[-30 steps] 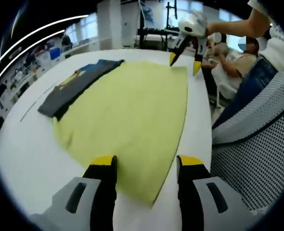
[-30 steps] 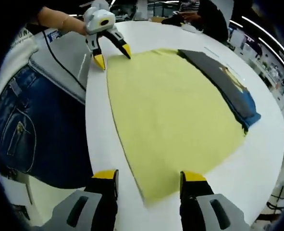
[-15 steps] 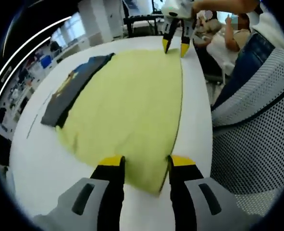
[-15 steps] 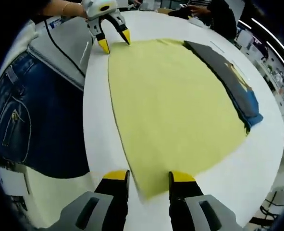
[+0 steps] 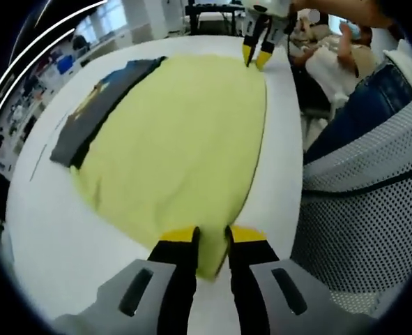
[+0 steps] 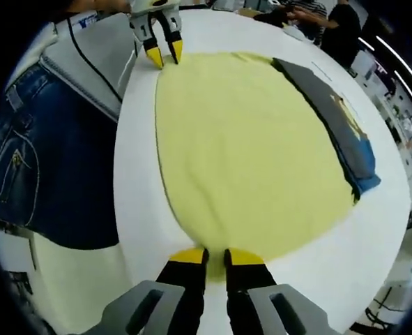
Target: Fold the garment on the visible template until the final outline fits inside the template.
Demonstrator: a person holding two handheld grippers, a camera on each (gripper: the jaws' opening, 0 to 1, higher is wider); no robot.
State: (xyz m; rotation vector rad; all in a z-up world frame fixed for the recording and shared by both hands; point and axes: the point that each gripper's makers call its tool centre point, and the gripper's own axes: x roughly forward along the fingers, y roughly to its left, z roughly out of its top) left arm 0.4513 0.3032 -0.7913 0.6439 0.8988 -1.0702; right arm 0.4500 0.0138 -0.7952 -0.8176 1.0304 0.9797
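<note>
Both jaws now pinched onto the near corners of the yellow garment (image 5: 185, 139).

A second ago my jaws stood wide apart over the cloth; now my left gripper (image 5: 211, 235) is clenched on one near corner and my right gripper (image 6: 207, 256) on the other, so the grab looks done and I judge the lift-and-fold comes next. The garment lies flat on the white table (image 6: 373, 230), its near edge along the table edge by the person's jeans (image 6: 45, 153). Count: one yellow garment, one folded dark garment (image 6: 334, 129) lying along its far edge, two grippers. Template outline: cannot make it out.
</note>
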